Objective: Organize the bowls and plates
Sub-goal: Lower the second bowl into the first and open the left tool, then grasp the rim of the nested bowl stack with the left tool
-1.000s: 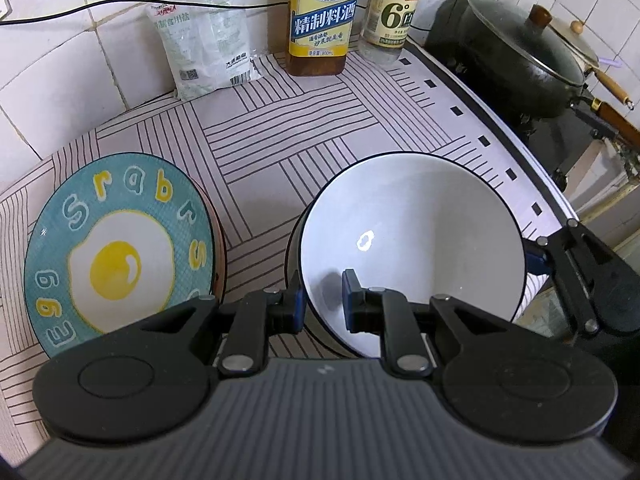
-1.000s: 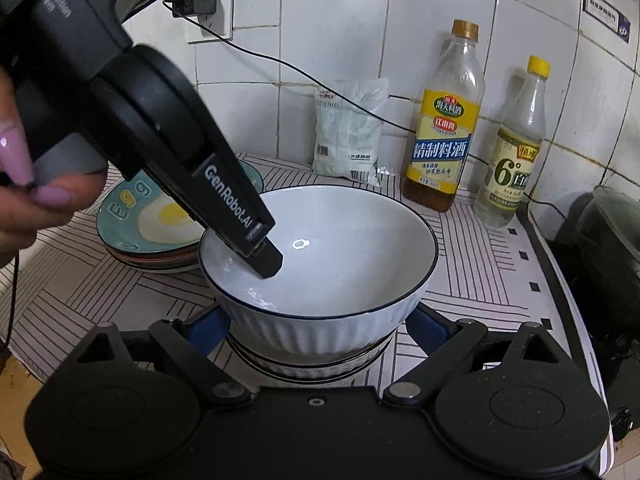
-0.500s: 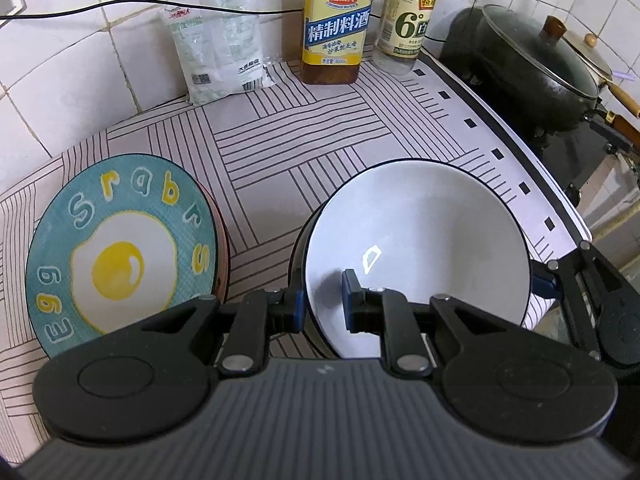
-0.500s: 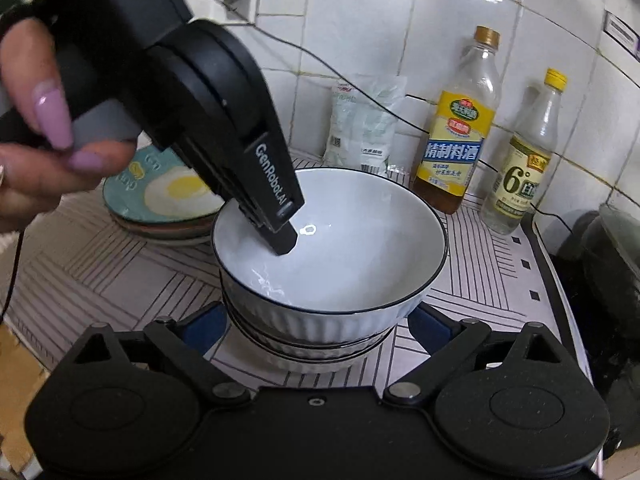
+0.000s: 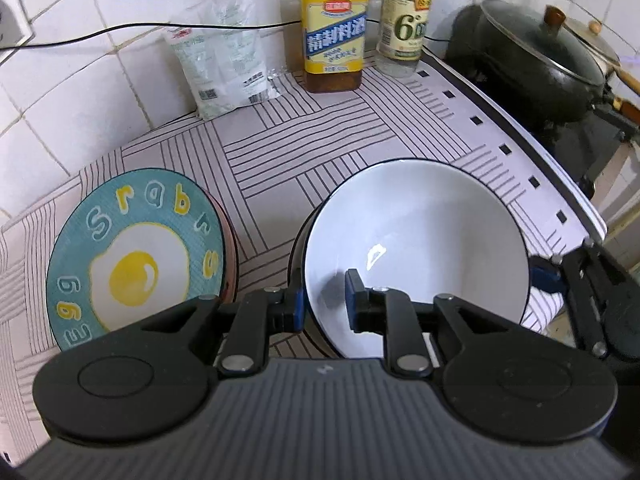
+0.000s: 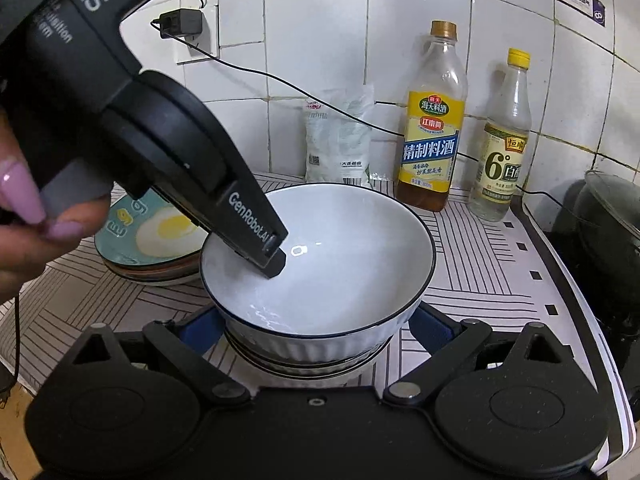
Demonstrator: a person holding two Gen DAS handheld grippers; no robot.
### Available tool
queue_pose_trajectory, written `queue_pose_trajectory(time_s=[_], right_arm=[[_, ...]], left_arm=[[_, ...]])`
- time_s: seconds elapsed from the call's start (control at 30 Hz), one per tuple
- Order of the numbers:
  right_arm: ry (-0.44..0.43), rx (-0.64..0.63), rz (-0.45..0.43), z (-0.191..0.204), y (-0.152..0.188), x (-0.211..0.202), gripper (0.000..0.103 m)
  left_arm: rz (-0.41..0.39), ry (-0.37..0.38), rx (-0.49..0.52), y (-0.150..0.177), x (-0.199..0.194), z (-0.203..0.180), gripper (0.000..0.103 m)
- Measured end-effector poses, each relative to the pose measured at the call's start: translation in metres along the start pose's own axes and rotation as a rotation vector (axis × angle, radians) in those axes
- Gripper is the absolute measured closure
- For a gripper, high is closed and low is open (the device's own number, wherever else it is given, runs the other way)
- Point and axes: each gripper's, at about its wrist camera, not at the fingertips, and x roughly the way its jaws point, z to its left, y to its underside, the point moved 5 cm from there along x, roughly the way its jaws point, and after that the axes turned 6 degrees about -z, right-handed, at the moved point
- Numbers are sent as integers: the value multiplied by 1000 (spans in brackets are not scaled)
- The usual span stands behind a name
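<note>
Two grippers are at work around one white bowl [image 5: 420, 240] with a dark rim, which sits in the lower middle of both frames on the striped countertop [image 5: 304, 152]. In the right wrist view this bowl rests on top of at least one more ribbed bowl [image 6: 304, 364]; how many lie under it I cannot count, because only thin edges show.

One stack of plates [image 5: 132, 256] stands at the left of the left wrist view, just beside the bowls. Its top plate is teal with a fried egg picture. The right wrist view shows several plate rims under it, perhaps three or four.

At the wall in the upper part of the frames stand two bottles, one with a yellow label [image 6: 434, 136] and one clear with a yellow cap [image 6: 502, 148], and one white bag [image 5: 224, 52]. One black pot with lid [image 5: 536, 60] appears at the upper right.

The left gripper [image 5: 323, 300] has its tongs a little apart, one inside and one outside the near wall of the bowl, not clearly pressing on it. The right gripper [image 6: 318, 328] has its tongs wide apart, one at each side of the lower bowl.

Only the right wrist view shows the hand [image 6: 28, 216] with pink nails and the wall plug [image 6: 180, 24].
</note>
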Motion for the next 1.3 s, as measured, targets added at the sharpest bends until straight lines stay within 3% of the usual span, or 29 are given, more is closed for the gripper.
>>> queue_pose_trajectory(time_s=[0.2,0.43,0.5,0.6,0.8,1.13,1.3], right_arm=[[-4,15,7,0,0,3,4],[-13,8,-5,-1,-1,3,4],[-11,10,-9,-1,0,3,3],[-9,2,-14,1,0,2,2],[-6,1,-14,1,0,1,4],[-5,48,-34,2,3,-33,3],[4,116,-74,5,24,-44,2]], left_arm=[[-2,48,-123,-1,-2,13,78],[-29,46,-74,1,-9,7,69],[-45,20,-49,1,-14,6,60],[-68,14,-20,-1,-23,6,60],[-58,36,-58,3,-24,14,61],[-42,109,-156,17,-43,33,59],[-59,155,-248,29,-43,47,56]])
